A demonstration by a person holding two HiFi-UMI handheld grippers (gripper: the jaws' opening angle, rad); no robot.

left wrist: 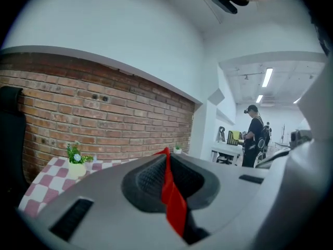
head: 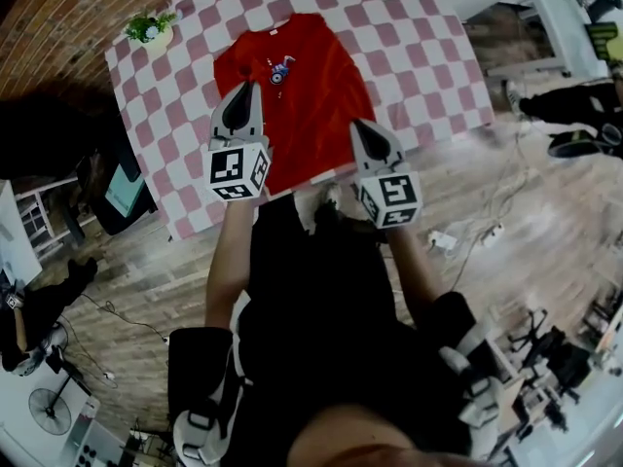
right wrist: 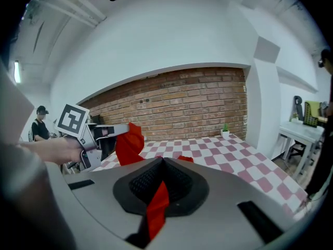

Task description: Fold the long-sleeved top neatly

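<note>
The red long-sleeved top [head: 292, 95] lies on the pink and white checked table [head: 419, 47], collar at the far end, a small print on its chest. My left gripper [head: 247, 89] is shut on the hem's left part, and red cloth [left wrist: 174, 202] shows pinched between its pads. The right gripper [head: 357, 125] is shut on the hem's right part, with a red fold [right wrist: 156, 207] caught in its jaws. In the right gripper view the left gripper [right wrist: 122, 130] holds a raised bunch of the top [right wrist: 130, 142] above the table's near edge.
A small potted plant [head: 151, 29] stands at the table's far left corner. A black chair [head: 107, 178] is left of the table, cables and a power strip [head: 443, 239] lie on the wooden floor at right. A person [left wrist: 256, 139] stands by a desk in the background.
</note>
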